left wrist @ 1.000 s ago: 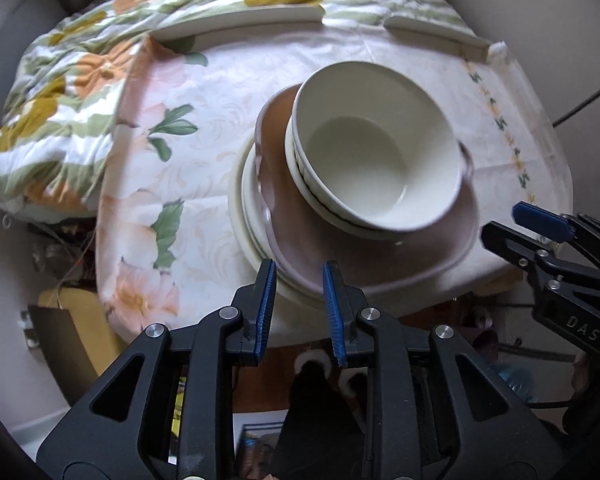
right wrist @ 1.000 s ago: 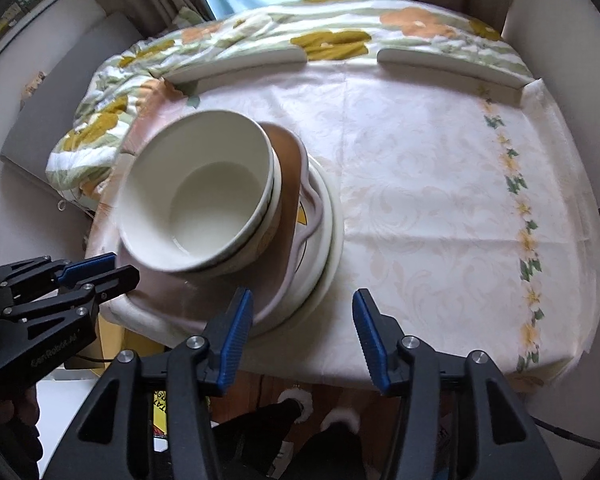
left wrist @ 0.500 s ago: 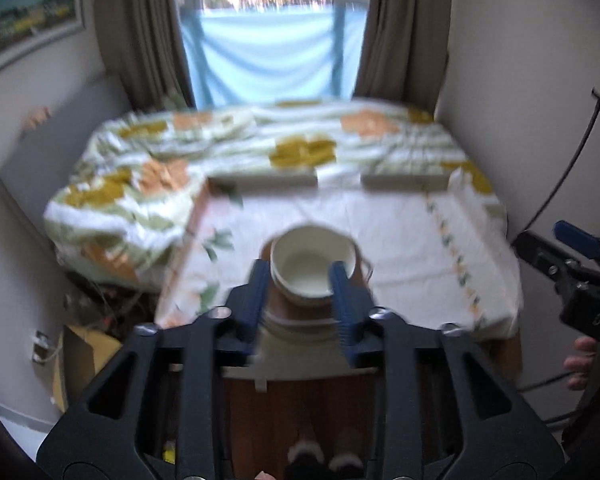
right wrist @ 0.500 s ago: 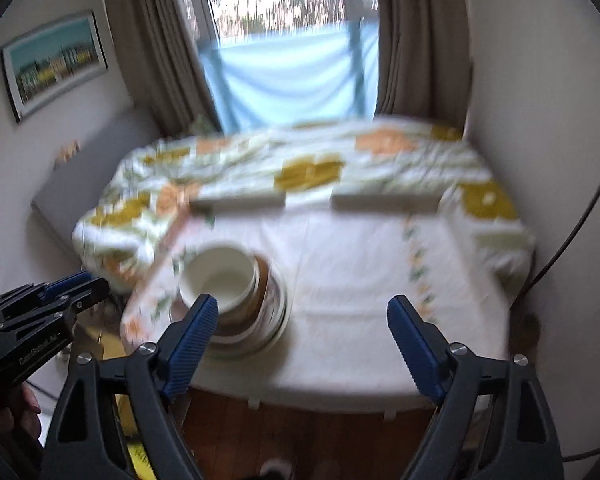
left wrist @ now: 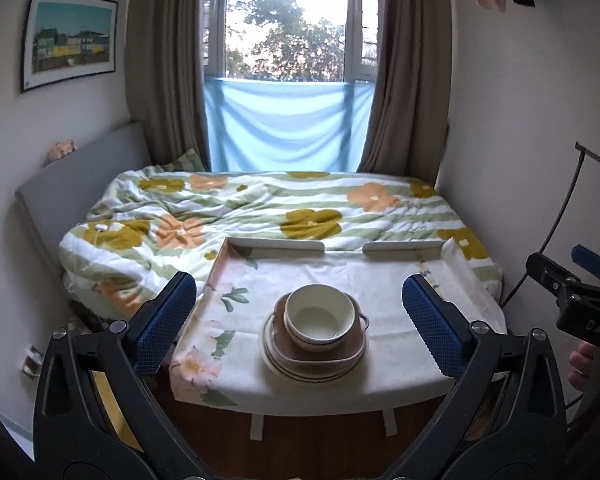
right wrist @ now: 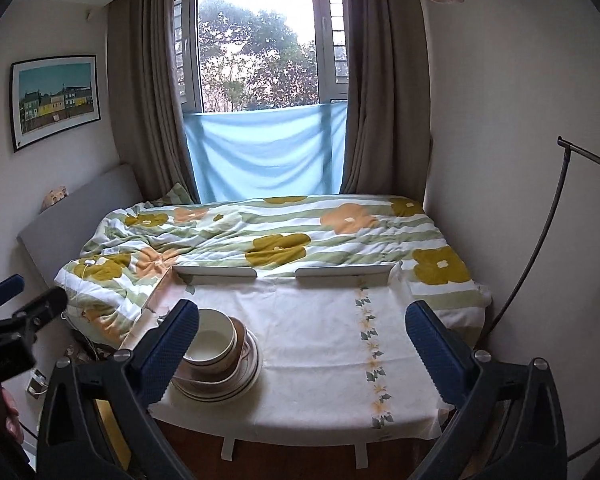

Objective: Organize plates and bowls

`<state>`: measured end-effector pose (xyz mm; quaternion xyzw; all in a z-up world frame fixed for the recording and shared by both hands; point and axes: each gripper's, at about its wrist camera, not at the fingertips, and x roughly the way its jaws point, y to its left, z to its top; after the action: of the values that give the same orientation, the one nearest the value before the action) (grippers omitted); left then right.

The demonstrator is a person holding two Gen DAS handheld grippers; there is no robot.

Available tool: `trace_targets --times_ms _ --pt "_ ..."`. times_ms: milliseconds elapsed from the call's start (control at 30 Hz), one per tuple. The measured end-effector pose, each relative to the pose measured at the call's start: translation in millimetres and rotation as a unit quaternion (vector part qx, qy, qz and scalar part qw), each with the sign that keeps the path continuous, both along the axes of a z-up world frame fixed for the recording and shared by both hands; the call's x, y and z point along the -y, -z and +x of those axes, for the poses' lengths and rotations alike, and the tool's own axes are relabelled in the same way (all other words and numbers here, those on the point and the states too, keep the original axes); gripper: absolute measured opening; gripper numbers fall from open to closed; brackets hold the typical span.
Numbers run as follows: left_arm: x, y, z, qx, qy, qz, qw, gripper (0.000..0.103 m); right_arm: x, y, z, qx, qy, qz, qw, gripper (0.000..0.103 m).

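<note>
the left gripper [left wrist: 300,322] and the right gripper [right wrist: 302,342] were both opening wide, with nothing between the jaws. the white bowl [left wrist: 319,317] sat on a brown dish [left wrist: 352,350], on stacked plates [left wrist: 274,364], near the front edge of the table [left wrist: 400,364].

Low table [left wrist: 380,384] beyond and below the open jaws in both wrist views, butted against a bed [left wrist: 260,208]. A white tablecloth [right wrist: 320,328] covers it: pink flowers along the left edge, a leaf-and-star band down the right. Two pale raised rails [left wrist: 278,246] on the far edge. Directly on the cloth, one stack of plates [left wrist: 314,360], near the front edge; between the left jaws, behind the right gripper's left finger. The bed carries a crumpled flowered quilt [right wrist: 284,236].
</note>
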<state>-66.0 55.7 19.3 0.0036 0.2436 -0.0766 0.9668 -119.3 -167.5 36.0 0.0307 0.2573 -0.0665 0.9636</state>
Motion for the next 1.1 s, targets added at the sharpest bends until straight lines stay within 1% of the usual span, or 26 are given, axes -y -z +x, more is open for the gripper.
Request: trace_targets --times_ms 100,367,1100 --pt "-2 1 -4 0.007 -0.003 0.01 0.9999 0.103 -2 1 -3 0.004 0.002 -0.002 1.0 0.103" --pt "4 0 -5 0.02 -0.004 0.013 0.9997 0.103 -7 3 -4 0.011 0.004 -0.01 1.0 0.103" --pt "8 -2 -1 0.029 -0.011 0.017 0.9994 0.103 -2 6 7 0.01 0.003 -0.012 1.0 0.103"
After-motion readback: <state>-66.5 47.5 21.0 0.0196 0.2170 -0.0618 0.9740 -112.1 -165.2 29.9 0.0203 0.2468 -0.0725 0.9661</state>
